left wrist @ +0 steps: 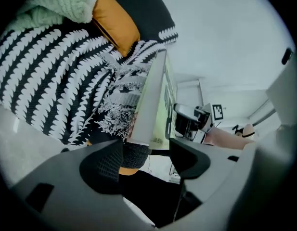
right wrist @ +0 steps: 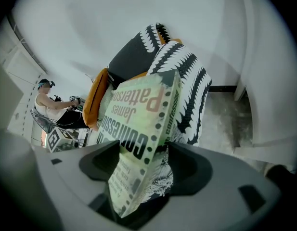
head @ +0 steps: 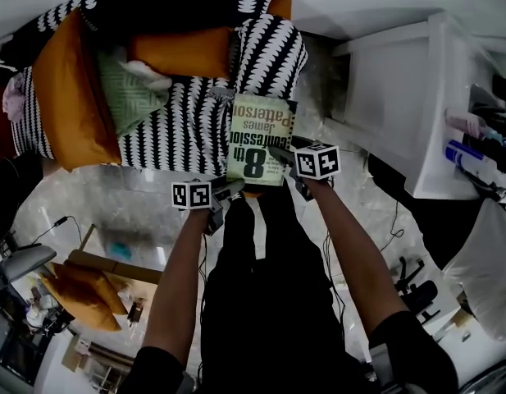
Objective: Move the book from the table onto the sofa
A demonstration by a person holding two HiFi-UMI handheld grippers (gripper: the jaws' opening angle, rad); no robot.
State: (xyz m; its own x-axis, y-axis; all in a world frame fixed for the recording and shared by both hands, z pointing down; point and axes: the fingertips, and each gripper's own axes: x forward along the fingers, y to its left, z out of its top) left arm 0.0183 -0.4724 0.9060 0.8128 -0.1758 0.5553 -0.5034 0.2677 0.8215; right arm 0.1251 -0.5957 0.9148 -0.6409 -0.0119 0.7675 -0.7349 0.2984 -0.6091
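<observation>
right gripper (right wrist: 144,151): clenched on paperback book (right wrist: 138,105), its lower edge between the fingers.
left gripper (left wrist: 146,154): released, book's corner just beyond one fingertip.
book: ahead of both fingertips, over striped sofa (head: 187,130) front.

Both angled downward: right claw (right wrist: 144,150) clamped, left claw (left wrist: 146,150) agape.

- I am working in a home living room.
- Evidence: a black-and-white patterned sofa (head: 187,130) carrying orange cushions (head: 72,89).
- Further evidence: a pale stone-look floor (head: 97,191) and a white shelf unit (head: 400,80) to my right.
</observation>
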